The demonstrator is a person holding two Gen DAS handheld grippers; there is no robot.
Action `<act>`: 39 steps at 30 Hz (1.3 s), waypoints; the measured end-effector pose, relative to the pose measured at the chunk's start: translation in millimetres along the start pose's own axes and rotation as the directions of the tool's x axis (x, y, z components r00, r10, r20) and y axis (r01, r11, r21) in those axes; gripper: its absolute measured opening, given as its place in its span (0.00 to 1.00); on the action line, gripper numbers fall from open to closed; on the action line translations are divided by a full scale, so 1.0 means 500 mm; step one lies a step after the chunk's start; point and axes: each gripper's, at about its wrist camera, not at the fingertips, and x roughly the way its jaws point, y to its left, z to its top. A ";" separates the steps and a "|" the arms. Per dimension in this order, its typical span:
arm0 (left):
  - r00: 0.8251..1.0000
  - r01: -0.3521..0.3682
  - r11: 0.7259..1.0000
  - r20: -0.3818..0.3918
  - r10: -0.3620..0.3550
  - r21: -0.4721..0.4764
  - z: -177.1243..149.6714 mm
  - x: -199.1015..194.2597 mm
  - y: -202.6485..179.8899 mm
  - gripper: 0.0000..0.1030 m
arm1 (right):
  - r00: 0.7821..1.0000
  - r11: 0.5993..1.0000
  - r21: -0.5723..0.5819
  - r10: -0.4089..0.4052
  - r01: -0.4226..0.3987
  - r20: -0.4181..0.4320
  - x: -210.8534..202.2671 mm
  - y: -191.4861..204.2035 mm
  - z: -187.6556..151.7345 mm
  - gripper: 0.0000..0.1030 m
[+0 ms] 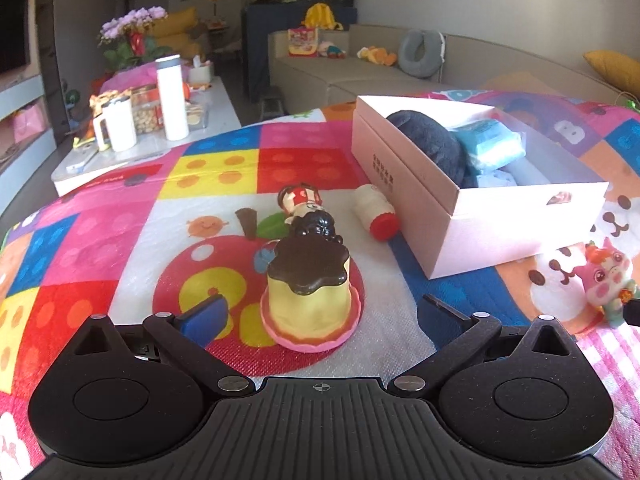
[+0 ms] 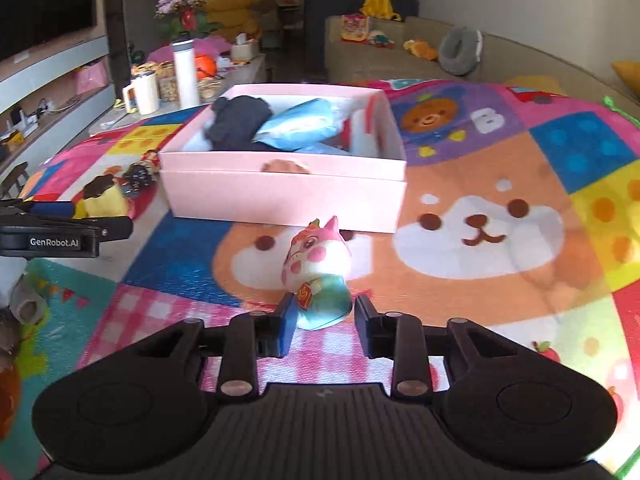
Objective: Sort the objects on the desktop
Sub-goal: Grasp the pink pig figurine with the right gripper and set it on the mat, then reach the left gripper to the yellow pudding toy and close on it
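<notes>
Left wrist view, left gripper jaws wide apart around pudding toy untouched, pink box at two o'clock; right wrist view, right gripper jaws apart flanking pink plush, contact unclear, box at twelve o'clock.

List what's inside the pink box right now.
Inside the pink box: a dark navy soft item at one end and light blue packets beside it. Whatever lies under them is covered.

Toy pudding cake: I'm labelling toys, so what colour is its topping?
Dark brown on the toy pudding cake, clearest in the left wrist view.
</notes>
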 end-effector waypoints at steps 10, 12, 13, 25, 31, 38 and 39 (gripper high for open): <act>0.980 0.197 0.973 -0.036 -0.194 0.122 -0.016 -0.024 -0.076 0.96 | 1.000 0.996 0.084 0.002 0.000 -0.028 0.047 -0.025 -0.026 0.84; 0.962 0.272 0.950 -0.059 -0.266 0.153 -0.027 -0.034 -0.103 0.96 | 1.000 0.996 0.086 -0.004 0.006 -0.022 0.050 -0.024 -0.028 0.89; 0.953 0.301 0.940 -0.072 -0.293 0.158 -0.031 -0.037 -0.113 0.96 | 1.000 0.996 0.091 -0.006 0.009 -0.029 0.053 -0.024 -0.030 0.93; 0.969 0.243 0.954 -0.088 -0.231 0.174 -0.060 -0.051 -0.140 1.00 | 0.999 0.996 0.083 -0.026 0.029 -0.038 0.060 -0.021 -0.034 1.00; 0.976 0.211 0.960 -0.084 -0.199 0.185 -0.065 -0.054 -0.147 1.00 | 0.998 0.996 0.088 -0.030 0.034 -0.048 0.062 -0.020 -0.032 1.00; 0.996 0.084 0.996 0.034 -0.086 0.043 -0.042 -0.065 -0.101 1.00 | 0.999 0.995 0.088 -0.038 0.040 -0.025 0.061 -0.018 -0.040 1.00; 0.998 0.038 0.999 0.054 -0.039 0.023 -0.034 -0.064 -0.089 1.00 | 0.999 0.995 0.086 -0.040 0.041 -0.010 0.059 -0.016 -0.046 1.00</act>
